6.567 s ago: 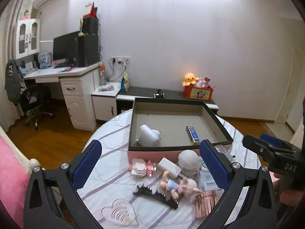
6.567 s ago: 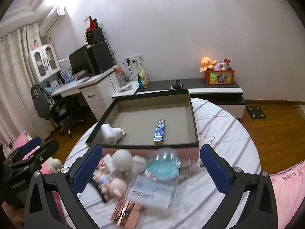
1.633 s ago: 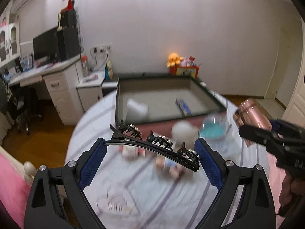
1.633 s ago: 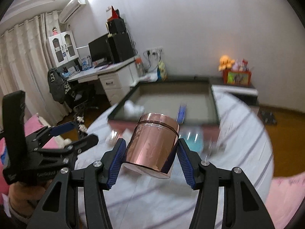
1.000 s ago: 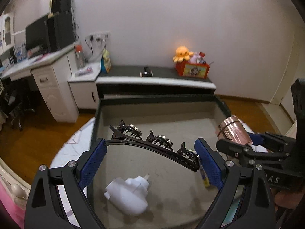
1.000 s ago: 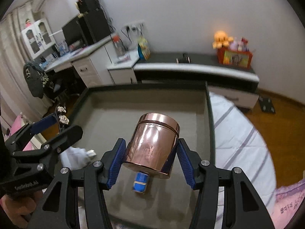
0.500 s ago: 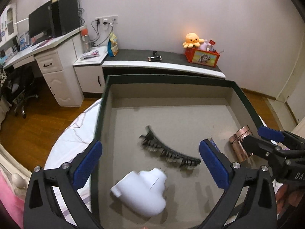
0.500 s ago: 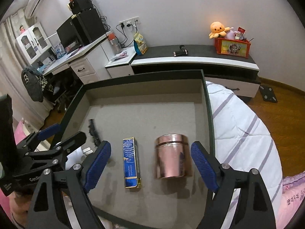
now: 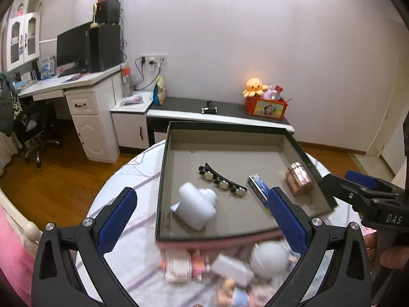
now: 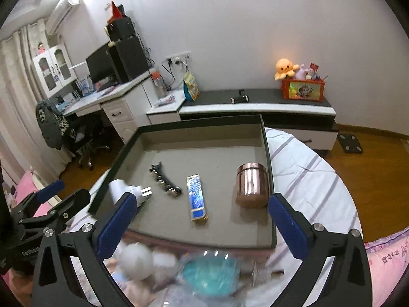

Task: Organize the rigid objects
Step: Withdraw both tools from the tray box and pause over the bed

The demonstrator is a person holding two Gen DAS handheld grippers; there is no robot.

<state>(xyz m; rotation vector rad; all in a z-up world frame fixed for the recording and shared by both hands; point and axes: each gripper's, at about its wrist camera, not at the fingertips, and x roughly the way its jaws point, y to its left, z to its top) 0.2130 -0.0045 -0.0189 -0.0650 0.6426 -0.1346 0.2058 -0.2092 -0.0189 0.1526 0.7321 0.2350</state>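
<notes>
You are working in a home bedroom that doubles as a study. Along the wall you see a white desk (image 9: pixel 76 81) with a monitor (image 9: pixel 72 48), an office chair (image 9: pixel 33 133) draped with a jacket, a glass-door cabinet (image 10: pixel 55 69), an air conditioner (image 10: pixel 64 11) and curtains (image 10: pixel 15 97). A low bench (image 10: pixel 255 102) holds a plush octopus (image 10: pixel 285 67) and a toy crate (image 10: pixel 303 88), pink bedding (image 10: pixel 386 261) shows at the edge, and the floor (image 9: pixel 58 179) is wood.

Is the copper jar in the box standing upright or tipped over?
Upright: the copper jar stands on its base on the box floor, lid on top.
</notes>
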